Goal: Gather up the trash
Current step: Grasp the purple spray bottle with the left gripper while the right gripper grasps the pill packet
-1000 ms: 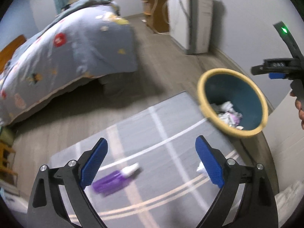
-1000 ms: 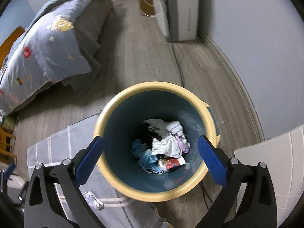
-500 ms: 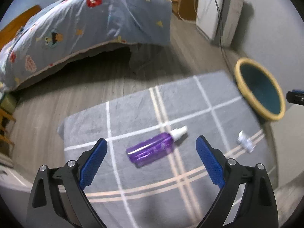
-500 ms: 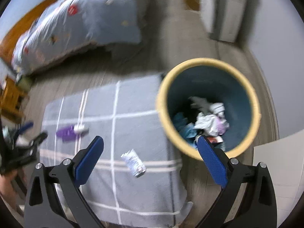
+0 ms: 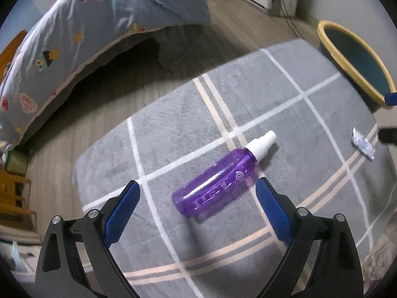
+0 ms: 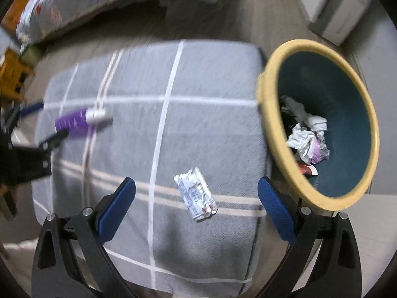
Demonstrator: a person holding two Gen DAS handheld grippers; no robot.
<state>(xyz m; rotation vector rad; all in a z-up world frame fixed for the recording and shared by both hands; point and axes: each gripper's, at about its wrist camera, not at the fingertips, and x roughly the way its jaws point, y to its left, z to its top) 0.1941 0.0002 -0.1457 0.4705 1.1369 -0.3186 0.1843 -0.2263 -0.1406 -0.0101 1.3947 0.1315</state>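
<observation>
Left wrist view: the left gripper (image 5: 197, 206) is wide open and empty over the purple spray bottle (image 5: 218, 183) lying on the grey rug (image 5: 310, 154) — lower it so the pads straddle the bottle's body across its width.

Right wrist view: the right gripper (image 6: 197, 207) is also wide open and empty above the crumpled wrapper (image 6: 196, 195), near the trash bin (image 6: 270, 82) — close gently on its middle.

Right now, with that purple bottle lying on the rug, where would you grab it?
Probably across the middle of the purple bottle, coming down from above. It lies flat on the rug, and the open left gripper already straddles its round body.
</observation>
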